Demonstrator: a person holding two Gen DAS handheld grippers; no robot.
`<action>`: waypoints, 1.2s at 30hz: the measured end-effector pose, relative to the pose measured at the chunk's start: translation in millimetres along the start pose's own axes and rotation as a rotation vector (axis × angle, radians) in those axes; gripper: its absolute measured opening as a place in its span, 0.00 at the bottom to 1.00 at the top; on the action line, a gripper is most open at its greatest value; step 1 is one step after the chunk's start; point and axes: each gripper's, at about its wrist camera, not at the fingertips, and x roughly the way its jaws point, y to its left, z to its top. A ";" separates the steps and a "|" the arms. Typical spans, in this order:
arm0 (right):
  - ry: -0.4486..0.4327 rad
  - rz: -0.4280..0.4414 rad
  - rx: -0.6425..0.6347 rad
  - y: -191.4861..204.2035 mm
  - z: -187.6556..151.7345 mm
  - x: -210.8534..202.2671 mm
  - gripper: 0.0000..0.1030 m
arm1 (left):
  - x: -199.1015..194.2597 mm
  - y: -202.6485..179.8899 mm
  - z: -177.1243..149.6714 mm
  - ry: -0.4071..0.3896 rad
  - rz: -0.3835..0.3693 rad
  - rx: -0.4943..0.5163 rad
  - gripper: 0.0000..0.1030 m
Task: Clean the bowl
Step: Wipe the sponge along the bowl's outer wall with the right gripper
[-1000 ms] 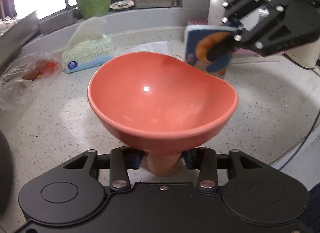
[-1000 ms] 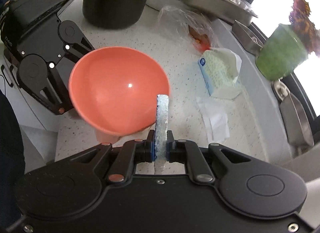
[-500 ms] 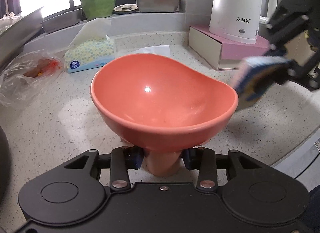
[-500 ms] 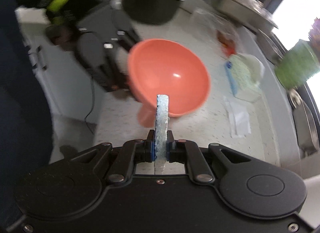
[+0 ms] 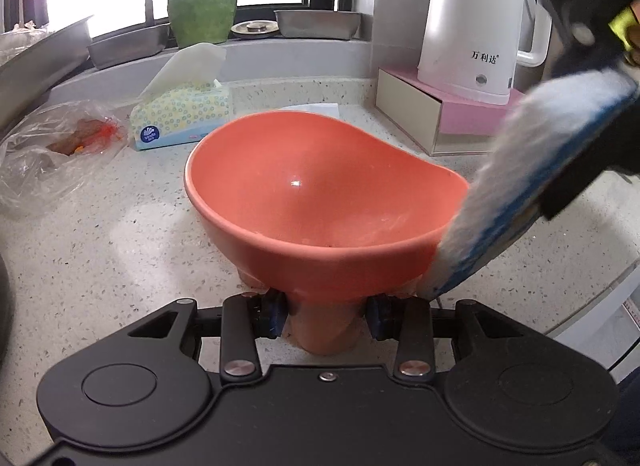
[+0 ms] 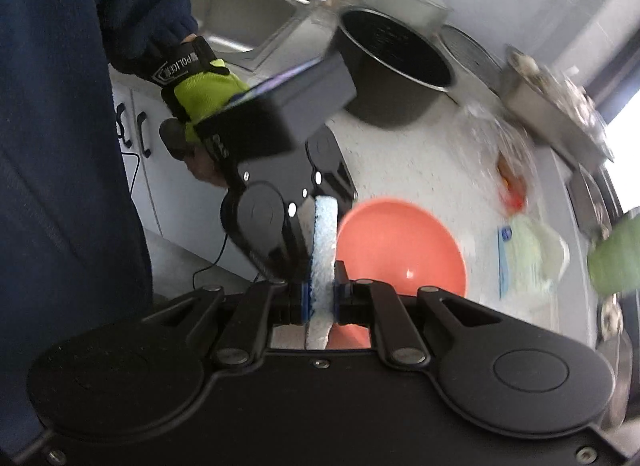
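Bare speckled countertop lay open at 9 o'clock of the coral bowl, tissue box and plastic bag crowded 10 to 11 o'clock, pink box under white kettle blocked 1 o'clock, sponge pressed against the rim at 3 o'clock.

Black claw (silver screws); navy sleeve; yellow-green glove.

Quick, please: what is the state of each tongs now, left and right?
Left tongs: closed on the foot of the orange bowl.
Right tongs: closed on the blue-and-white sponge.
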 end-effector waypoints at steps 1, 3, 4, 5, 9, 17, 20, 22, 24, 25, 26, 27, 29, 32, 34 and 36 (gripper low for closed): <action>-0.002 0.003 -0.005 -1.2 2.9 0.4 0.12 | -0.3 0.1 -0.9 -0.005 0.000 -0.002 0.36; -0.009 0.017 -0.019 -5.7 12.9 2.4 0.12 | -1.0 0.3 -3.0 -0.018 -0.001 -0.007 0.36; -0.010 0.022 -0.024 -7.3 16.4 3.5 0.13 | -1.1 0.4 -4.0 -0.023 0.000 -0.007 0.36; -0.009 0.031 -0.037 -10.1 21.7 5.6 0.13 | -1.2 0.5 -5.0 -0.028 0.000 -0.008 0.36; -0.008 0.047 -0.081 -18.2 39.9 13.5 0.15 | -2.4 1.7 -9.0 -0.051 -0.002 -0.017 0.36; -0.030 0.084 -0.082 -35.8 67.7 30.0 0.15 | -5.2 5.0 -17.9 -0.088 -0.015 -0.041 0.37; -0.043 0.094 -0.074 -41.6 75.7 35.2 0.15 | -4.5 4.9 -18.0 -0.087 -0.017 -0.035 0.37; -0.047 0.095 -0.079 -43.5 78.7 38.5 0.15 | -4.3 4.9 -17.8 -0.087 -0.019 -0.034 0.37; -0.052 0.095 -0.065 -49.7 81.0 45.0 0.15 | -4.2 4.8 -17.6 -0.088 -0.021 -0.037 0.37; -0.055 0.094 -0.057 -52.6 81.4 47.6 0.16 | -4.2 4.7 -17.3 -0.087 -0.021 -0.037 0.37; -0.059 0.091 -0.050 -55.4 82.3 49.0 0.16 | -4.1 4.5 -17.0 -0.086 -0.021 -0.038 0.37; -0.064 0.087 -0.043 -58.2 83.3 50.2 0.16 | -4.0 4.3 -16.6 -0.085 -0.022 -0.038 0.37; -0.075 0.076 -0.024 -66.2 85.4 54.4 0.16 | -3.8 3.8 -15.8 -0.083 -0.023 -0.037 0.37; -0.089 0.056 0.029 -83.2 86.1 62.1 0.16 | -4.8 1.9 -15.4 -0.081 -0.023 -0.037 0.37; -0.095 0.046 0.062 -92.3 85.5 64.9 0.15 | -4.5 1.2 -14.4 -0.079 -0.022 -0.039 0.37; -0.102 0.033 0.115 -105.9 81.2 68.0 0.15 | -1.5 2.4 -12.5 -0.077 -0.019 -0.041 0.37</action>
